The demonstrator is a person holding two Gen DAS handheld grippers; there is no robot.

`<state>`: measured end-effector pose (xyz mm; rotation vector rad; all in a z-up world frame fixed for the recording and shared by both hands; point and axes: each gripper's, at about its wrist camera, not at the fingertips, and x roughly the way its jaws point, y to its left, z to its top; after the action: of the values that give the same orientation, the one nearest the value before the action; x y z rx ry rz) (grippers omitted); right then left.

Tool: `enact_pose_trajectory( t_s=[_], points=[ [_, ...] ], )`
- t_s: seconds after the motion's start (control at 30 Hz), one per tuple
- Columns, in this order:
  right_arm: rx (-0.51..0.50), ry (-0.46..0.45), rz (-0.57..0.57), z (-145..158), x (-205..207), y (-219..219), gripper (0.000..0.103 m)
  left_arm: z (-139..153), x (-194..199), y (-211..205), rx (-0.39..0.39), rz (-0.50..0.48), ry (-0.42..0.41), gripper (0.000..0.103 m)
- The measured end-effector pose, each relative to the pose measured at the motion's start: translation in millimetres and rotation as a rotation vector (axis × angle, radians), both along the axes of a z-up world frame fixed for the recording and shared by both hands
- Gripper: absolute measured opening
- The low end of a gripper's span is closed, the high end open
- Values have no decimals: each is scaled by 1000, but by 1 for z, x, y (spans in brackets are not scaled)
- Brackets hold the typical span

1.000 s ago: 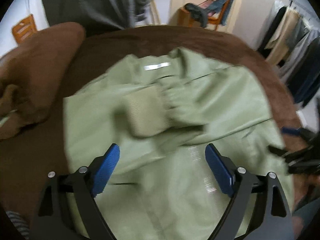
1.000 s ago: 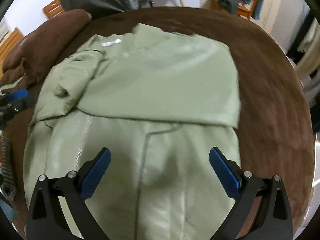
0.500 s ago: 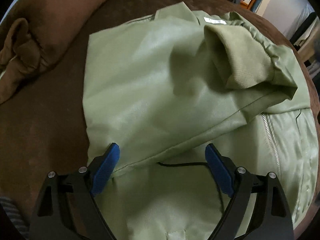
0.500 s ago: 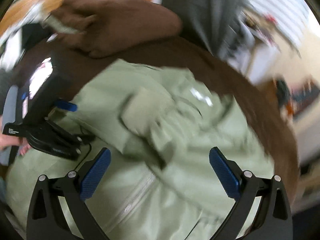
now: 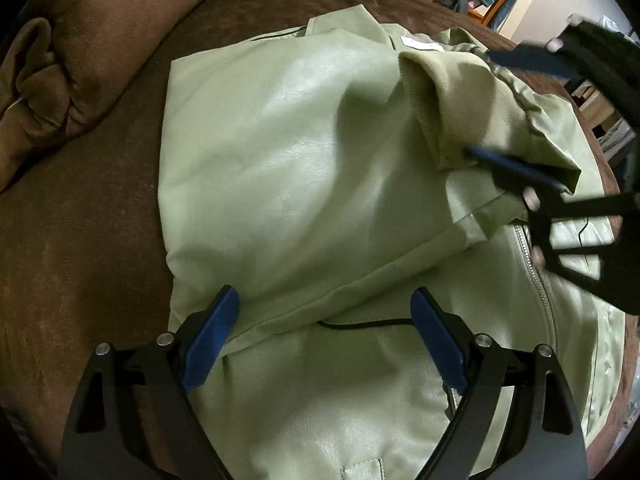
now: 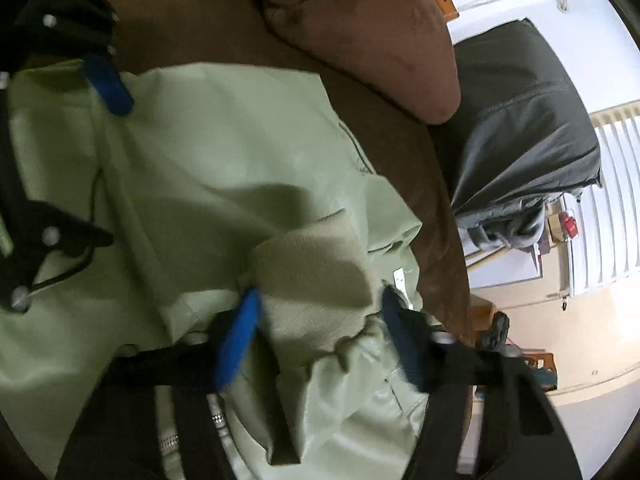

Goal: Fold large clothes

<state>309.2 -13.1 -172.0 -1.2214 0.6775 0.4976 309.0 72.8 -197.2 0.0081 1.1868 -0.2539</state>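
Left wrist view
- Jacket: pale green jacket lies spread over the brown bed cover and fills the middle of the frame, one panel folded across the body.
- Sleeve: ribbed cuff lies on top in the upper right, its gathered sleeve running off to the right edge.
- Zipper: metal zipper runs down the right side, partly under the fold.
- Your left gripper: bottom centre, jaws spread wide, nothing between the pads; blue fingers hang over the folded edge of the jacket, contact with the cloth not clear.
- Your right gripper: comes in blurred from the right edge, one blue pad above the sleeve and one below it.
- Pillow: brown pillow in the upper left, off the jacket.

Right wrist view
- Your right gripper: lower centre, jaws have just been closing, now narrowed around the cuff. The sleeve sits between the pads; whether they press it yet, cannot tell, frame is blurred.
- Jacket: takes up the left and centre of the frame.
- Your left gripper: at the left edge over the jacket, jaws far apart.
- Background: dark grey bundle at right, beyond the bed edge.
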Motion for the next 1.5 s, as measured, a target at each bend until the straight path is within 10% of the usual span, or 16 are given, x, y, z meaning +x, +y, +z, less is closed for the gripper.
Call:
enact_pose_trajectory(
  t_s=[0.17,0.43,0.7,0.87,1.0,1.2,1.5],
  points=[
    [191,81,-148,21,14,-19,11,0,-8,-2,31,-1,-13,86],
    [643,155,-600,53,22,-132,11,-2,-14,-8,47,9,-35,86],
    [950,298,-1048,8,22,-265,27,-4,-11,-17,79,-14,-34,90],
    [955,346,-1062,-2,22,-275,33,-7,-7,-19,88,-19,-37,92],
    [888,317,-1055,18,17,-271,74,-3,-8,-19,81,-1,-41,92],
    [890,291,-858,66,-3,-248,69,19,-12,-13,26,51,-47,92],
    [1008,406,-794,38,16,-251,64,34,-6,-27,26,22,-76,92]
  ],
)
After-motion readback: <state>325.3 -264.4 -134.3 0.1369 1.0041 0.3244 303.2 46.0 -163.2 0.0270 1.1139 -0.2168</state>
